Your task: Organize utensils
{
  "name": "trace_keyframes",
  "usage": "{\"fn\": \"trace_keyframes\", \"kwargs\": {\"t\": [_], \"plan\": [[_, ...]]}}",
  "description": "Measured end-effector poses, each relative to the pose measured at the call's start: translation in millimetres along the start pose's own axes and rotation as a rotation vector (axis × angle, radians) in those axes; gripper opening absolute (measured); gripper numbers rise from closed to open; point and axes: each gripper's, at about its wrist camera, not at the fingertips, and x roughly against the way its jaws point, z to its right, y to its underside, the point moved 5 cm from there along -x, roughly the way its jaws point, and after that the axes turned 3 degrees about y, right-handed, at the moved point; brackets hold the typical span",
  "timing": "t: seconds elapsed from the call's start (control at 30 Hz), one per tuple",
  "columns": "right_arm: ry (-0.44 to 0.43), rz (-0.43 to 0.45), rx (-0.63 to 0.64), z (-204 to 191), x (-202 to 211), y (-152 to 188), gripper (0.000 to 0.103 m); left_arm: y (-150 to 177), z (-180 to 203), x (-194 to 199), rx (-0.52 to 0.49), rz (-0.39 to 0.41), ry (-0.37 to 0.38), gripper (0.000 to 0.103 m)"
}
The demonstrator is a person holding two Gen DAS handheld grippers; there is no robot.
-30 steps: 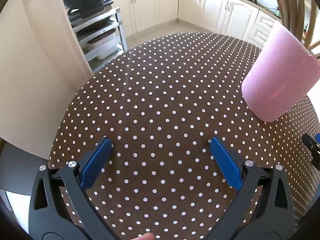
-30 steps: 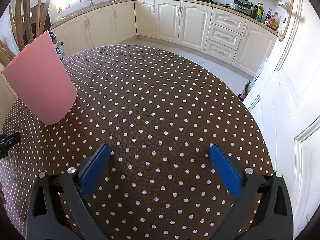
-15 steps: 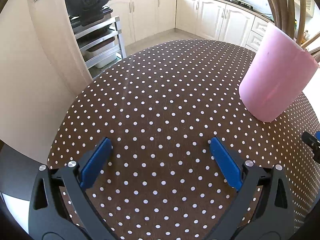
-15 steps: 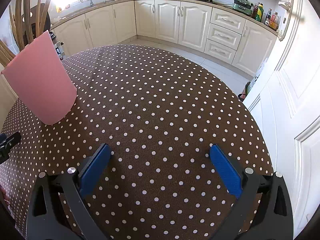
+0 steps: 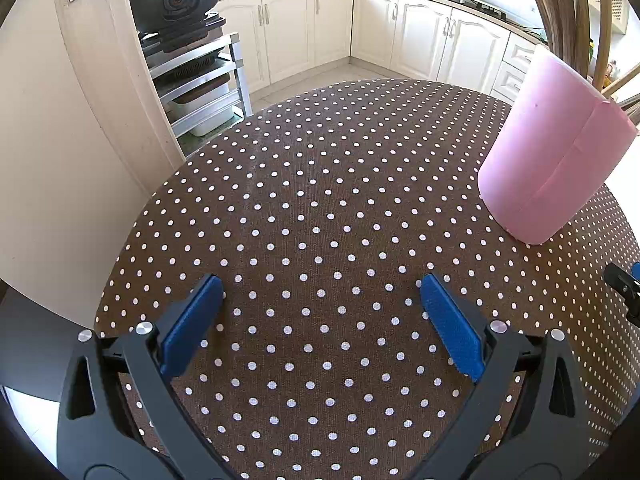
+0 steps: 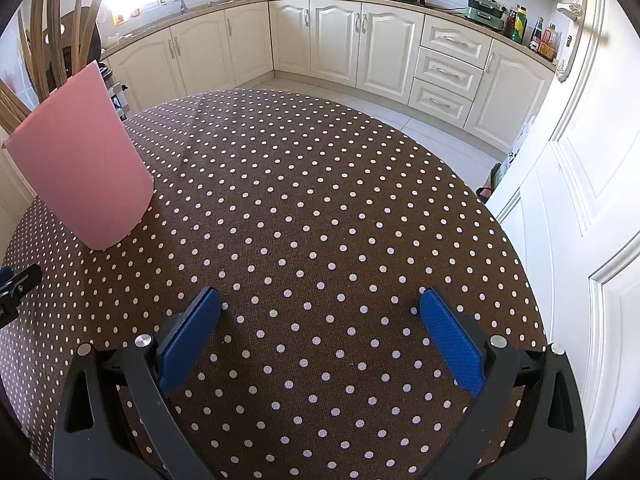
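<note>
1. The left tongs (image 5: 320,300) are hovering low over the surface (image 5: 320,184), which is wearing a brown cloth with white dots.
2. Their blue pads (image 5: 448,326) are standing wide apart with nothing between them, so the left tongs are released.
3. The right tongs (image 6: 320,312) are hanging over the same surface (image 6: 320,200), spread just as wide and gripping nothing, so they too are released.
4. A pink holder (image 5: 552,152) is standing on the surface ahead and to the right of the left tongs, well apart from them.
5. In the right wrist view the same pink holder (image 6: 84,164) is sitting ahead and to the left of the right tongs, near the far left edge of the surface.
6. Wooden utensils (image 6: 48,36) are sticking up out of the holder, their handles fanning outward; which kinds they are cannot be told.
7. The same wooden utensils (image 5: 568,8) are showing above the holder's rim in the left wrist view.
8. No utensil is showing loose on the cloth in either view.
9. A dark tip of the right tongs is peeking in at the right edge of the left wrist view.
10. Cream cabinets (image 6: 360,48) are lining the kitchen beyond the surface.
</note>
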Motion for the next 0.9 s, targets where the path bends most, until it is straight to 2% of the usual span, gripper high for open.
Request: {"fn": "trace_keyframes", "kwargs": {"t": [0.9], "plan": [[0.001,0.0,0.0,0.1,0.4,0.4,0.097,-1.8,-0.8,-0.9,0.0,-0.002,0.002,0.097]]}}
